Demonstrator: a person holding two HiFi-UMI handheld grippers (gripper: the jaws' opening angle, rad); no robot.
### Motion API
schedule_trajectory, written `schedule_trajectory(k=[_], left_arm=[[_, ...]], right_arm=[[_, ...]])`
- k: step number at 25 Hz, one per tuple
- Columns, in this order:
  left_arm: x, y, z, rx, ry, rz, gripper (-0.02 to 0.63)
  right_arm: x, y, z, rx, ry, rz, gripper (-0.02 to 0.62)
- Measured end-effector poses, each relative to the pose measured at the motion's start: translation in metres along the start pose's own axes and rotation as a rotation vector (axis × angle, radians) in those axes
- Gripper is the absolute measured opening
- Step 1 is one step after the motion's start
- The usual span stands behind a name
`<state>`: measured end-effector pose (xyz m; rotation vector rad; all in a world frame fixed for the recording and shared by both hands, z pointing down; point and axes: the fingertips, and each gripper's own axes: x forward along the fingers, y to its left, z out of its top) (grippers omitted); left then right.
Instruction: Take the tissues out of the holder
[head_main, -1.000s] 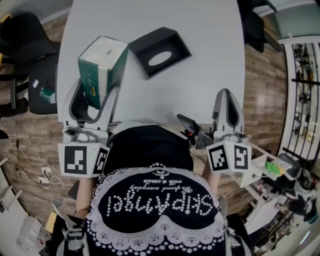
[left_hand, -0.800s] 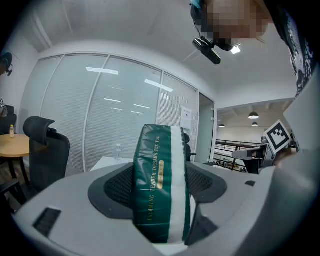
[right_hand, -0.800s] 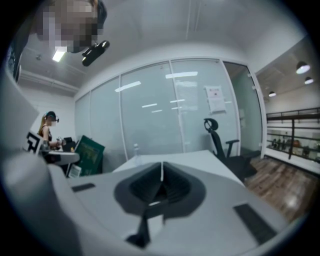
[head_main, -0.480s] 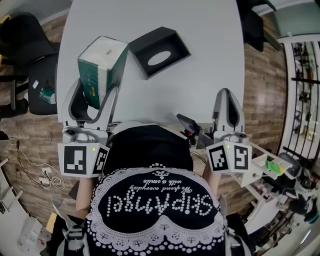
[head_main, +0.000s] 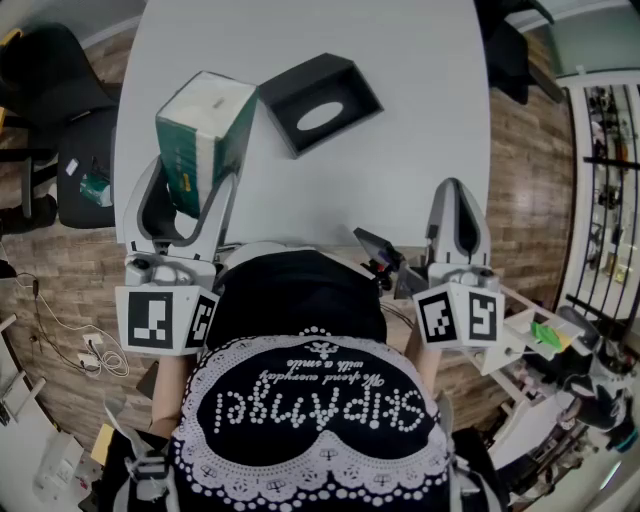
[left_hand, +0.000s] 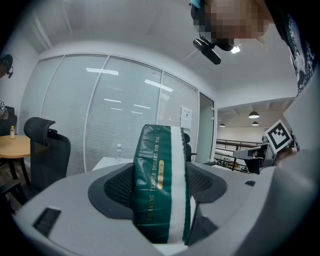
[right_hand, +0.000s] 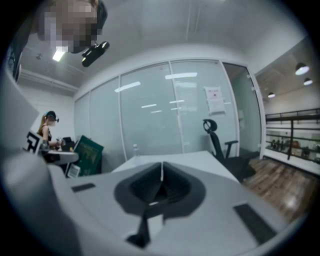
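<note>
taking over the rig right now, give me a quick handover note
Left gripper: shut on the green tissue pack, held up over the left near part of the table.
Right gripper: shut, empty, at the table's near edge.
Black holder: on the table, slot up, apart from the pack.
Done: tissues are out of the holder.
Left: probably just set the pack down and release.

Office: glass partitions (left_hand: 100, 125), swivel chairs (left_hand: 47, 147).
</note>
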<state>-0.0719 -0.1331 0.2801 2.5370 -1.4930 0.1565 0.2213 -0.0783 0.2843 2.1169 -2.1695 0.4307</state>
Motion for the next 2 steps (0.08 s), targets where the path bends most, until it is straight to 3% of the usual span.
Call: schedule_trajectory(k=[2], left_arm=[[0.0000, 0.0001, -0.0002, 0.000, 0.001, -0.001, 0.339]], right_arm=[[-0.0001, -0.0002, -0.0003, 0.000, 0.001, -0.001, 0.034]])
